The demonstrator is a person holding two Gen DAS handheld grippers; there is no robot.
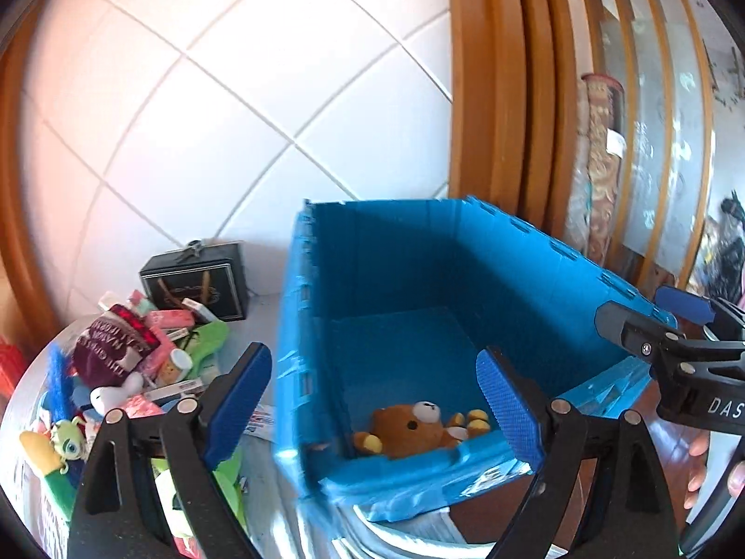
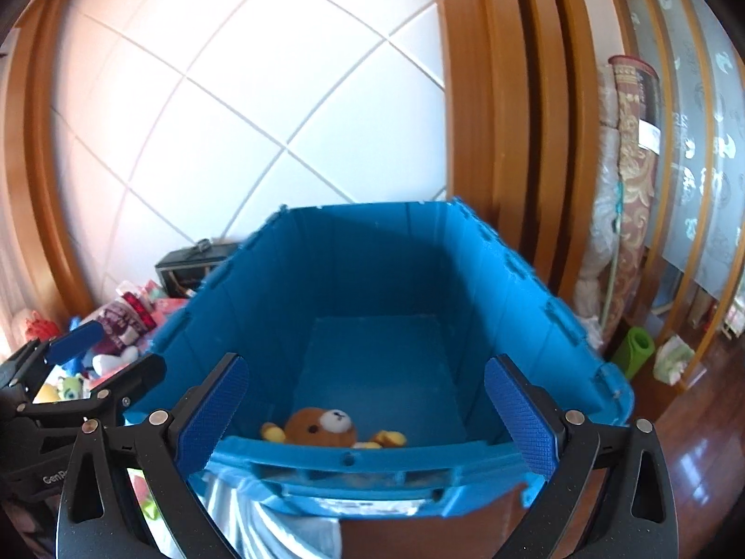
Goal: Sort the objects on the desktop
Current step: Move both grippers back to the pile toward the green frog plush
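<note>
Now both tools hang over the big blue plastic crate (image 2: 372, 279), and nothing is caught in either one. Left hand-held gripper (image 1: 377, 400): its blue-padded fingers (image 1: 240, 400) stand wide apart, one over the clutter, the other over the crate's near corner. Right hand-held gripper (image 2: 368, 414): jaws spread fully too, straddling the crate's near wall with only air between the pads. Down on the crate floor, tight against that near wall, lies a small brown plush bear with a white muzzle and yellow paws (image 1: 414, 428), alone in there. Left of the crate, on the table (image 1: 265, 316), sits a heap of unsorted things (image 1: 139, 372): a maroon printed pouch, pink packets, a green one-eyed plush monster (image 1: 70, 438). Behind the heap stands a black box with a gold frame (image 1: 195, 284), against the white tiled wall (image 1: 233, 93).
</note>
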